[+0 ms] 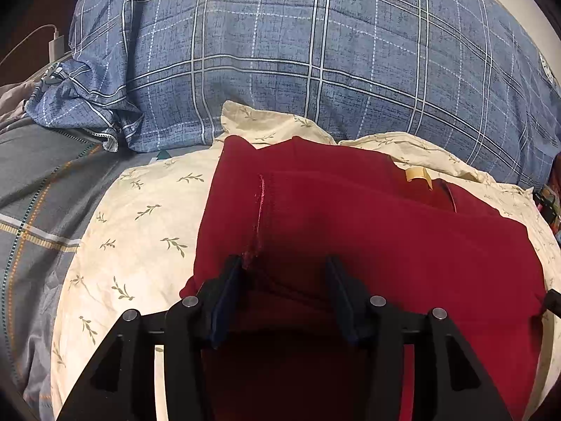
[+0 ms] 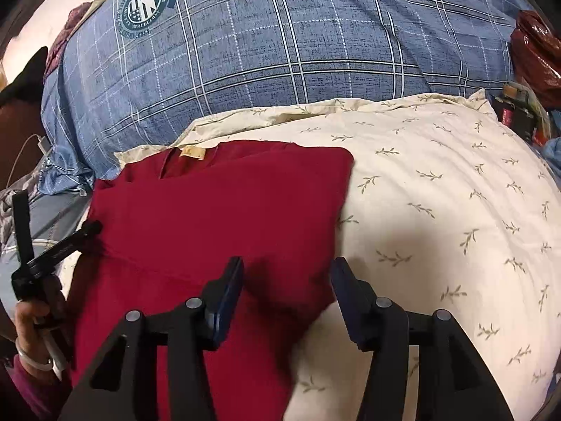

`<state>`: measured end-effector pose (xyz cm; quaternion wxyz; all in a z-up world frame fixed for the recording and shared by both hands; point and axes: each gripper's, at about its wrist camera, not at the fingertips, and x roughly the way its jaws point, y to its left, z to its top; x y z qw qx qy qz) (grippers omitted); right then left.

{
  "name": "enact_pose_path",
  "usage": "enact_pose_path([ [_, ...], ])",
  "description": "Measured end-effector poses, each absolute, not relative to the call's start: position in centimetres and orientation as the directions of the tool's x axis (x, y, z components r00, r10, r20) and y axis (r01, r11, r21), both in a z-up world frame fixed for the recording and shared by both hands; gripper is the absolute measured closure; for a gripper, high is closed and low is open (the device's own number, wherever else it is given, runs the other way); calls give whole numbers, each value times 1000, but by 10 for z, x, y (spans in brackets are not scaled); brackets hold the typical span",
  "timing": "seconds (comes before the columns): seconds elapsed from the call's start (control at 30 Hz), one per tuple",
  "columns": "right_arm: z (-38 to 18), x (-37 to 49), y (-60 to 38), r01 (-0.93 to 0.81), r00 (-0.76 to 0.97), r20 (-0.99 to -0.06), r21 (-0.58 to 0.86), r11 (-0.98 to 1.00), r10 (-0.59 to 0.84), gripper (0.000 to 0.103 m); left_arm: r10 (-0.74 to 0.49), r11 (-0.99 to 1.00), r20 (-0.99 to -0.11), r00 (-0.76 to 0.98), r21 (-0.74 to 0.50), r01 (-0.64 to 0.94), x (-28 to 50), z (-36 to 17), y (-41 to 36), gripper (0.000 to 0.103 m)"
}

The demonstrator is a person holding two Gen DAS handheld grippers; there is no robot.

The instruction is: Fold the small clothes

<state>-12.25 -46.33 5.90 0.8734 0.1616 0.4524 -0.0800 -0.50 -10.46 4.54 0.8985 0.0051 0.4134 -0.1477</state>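
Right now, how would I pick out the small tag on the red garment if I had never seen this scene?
Find the cream leaf-print pillow in front of the blue plaid pillow. On it lies the dark red garment; at its far edge, inside the neckline, sits the tan label, the only pale patch on the red cloth.

Both of my wrist feeds are lit warmly and unevenly, bright enough in the middle and falling to black in the rounded corners. The fisheye bends everything hard: the blue plaid pillow (image 1: 280,52) bulges like a dome, and its check lines curve toward the rim. On the right wrist view the cream leaf-print pillow (image 2: 438,193) is the brightest surface, almost washed out along its top. The right gripper (image 2: 287,270) throws a soft dark shadow onto the red garment (image 2: 217,203) just ahead of its fingers, so light comes from above and behind me. On the left wrist view the left gripper (image 1: 284,270) darkens the red cloth beneath it. Detail is slightly soft and grainy, with colour smear in the red.
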Motion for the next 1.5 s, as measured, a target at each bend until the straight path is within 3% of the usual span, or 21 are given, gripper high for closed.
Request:
enact_pose_path([
  [0.43,59,-95,-444,250,590,-808,182,951,0,49,-260,956,-746,613,-109,273,-6,46,-105,49],
  [0.9,29,-61,-474,284,590,-807,180,942,-23,51,-275,947,-761,587,-111,300,5,39,-111,28],
  [1.13,50,-100,-469,290,580,-814,214,933,6,50,-290,941,-757,586,-115,317,-3,45,-102,28],
  [1.27,55,-128,-464,279,563,-826,210,937,18,39,-286,939,-754,592,-100,328,-21,48,-93,28],
  [1.5,52,-170,-450,227,546,-827,298,927,132,39,-238,941,-796,557,-48,334,-52,42,-82,26],
])
